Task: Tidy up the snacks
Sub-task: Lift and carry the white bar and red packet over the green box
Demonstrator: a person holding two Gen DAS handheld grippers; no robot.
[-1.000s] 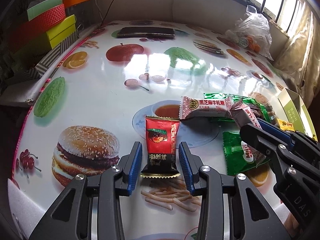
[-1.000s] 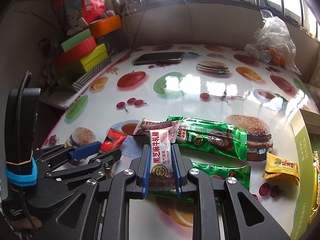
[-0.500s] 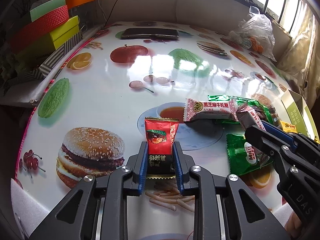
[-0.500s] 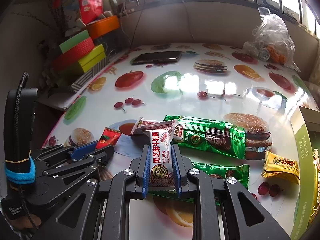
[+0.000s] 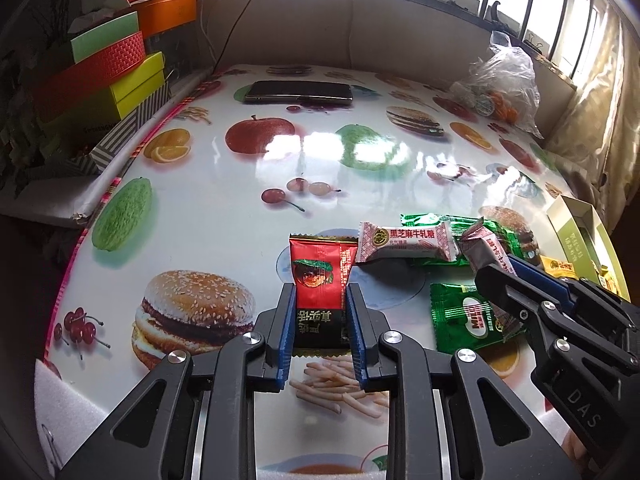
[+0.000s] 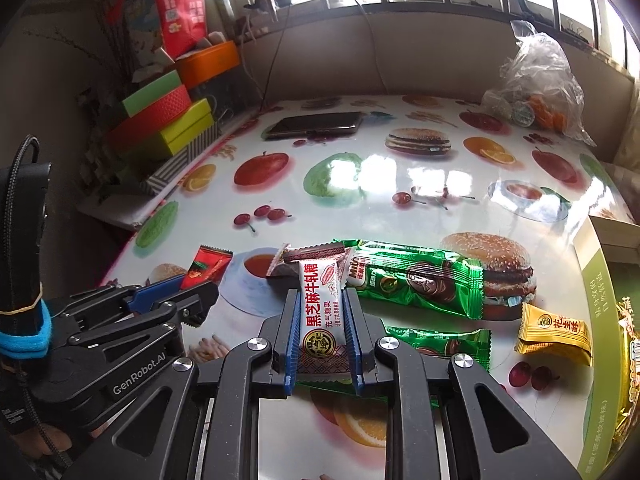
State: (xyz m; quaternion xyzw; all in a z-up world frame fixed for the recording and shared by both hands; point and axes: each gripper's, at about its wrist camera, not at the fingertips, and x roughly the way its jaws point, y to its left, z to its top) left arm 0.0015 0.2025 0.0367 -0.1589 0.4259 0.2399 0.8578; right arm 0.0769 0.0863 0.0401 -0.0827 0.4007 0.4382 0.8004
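My left gripper (image 5: 321,296) is shut on a red and black snack packet (image 5: 318,268), whose top sticks out past the blue pads. It is held just above the table. My right gripper (image 6: 321,295) is shut on a white sesame nougat candy (image 6: 318,320). In the left wrist view the right gripper (image 5: 498,276) comes in from the right with that candy (image 5: 486,246). In the right wrist view the left gripper (image 6: 188,286) holds the red packet (image 6: 208,266) at lower left. A second white candy (image 5: 404,240) lies on the fruit-print table (image 5: 224,208).
A long green Milo bar (image 6: 416,280), a smaller green packet (image 5: 464,316) and a yellow candy (image 6: 554,330) lie to the right. An open green box (image 6: 600,280) stands at the right edge. Far back are a phone (image 5: 298,92), a plastic bag (image 5: 500,84) and stacked boxes (image 5: 112,64).
My left gripper's jaws closed from open onto the red packet. The right gripper kept still with the white candy in it.
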